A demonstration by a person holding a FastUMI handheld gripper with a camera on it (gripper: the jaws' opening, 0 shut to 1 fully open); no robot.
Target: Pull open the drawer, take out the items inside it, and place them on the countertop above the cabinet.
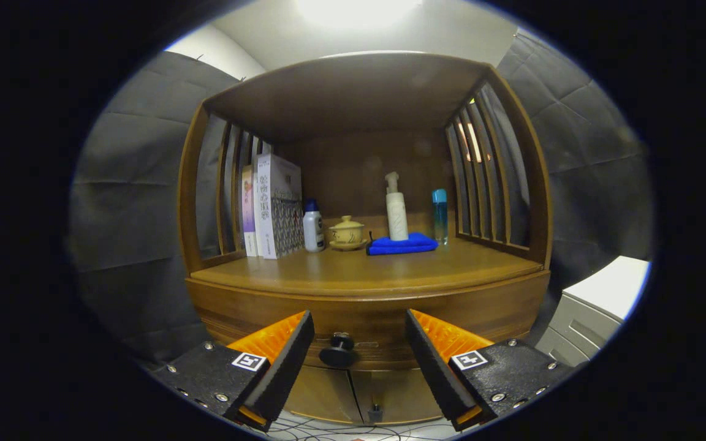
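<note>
A wooden cabinet stands ahead with its drawer front (pixel 390 315) shut. A dark round knob (pixel 338 351) sticks out of the drawer front and lies between my two fingers, nearer the left one, a little beyond the tips. My gripper (pixel 359 334) is open, with nothing held. The countertop (pixel 365 269) above the drawer is a bare wooden shelf at its front. What lies inside the drawer is hidden.
At the back of the countertop stand books (pixel 273 205), a small white bottle (pixel 313 226), a lidded yellow cup on a saucer (pixel 347 233), a pump bottle (pixel 396 208) on a folded blue cloth (pixel 402 245) and a blue tube (pixel 439 214). Slatted sides close the shelf. A white unit (pixel 598 306) stands right.
</note>
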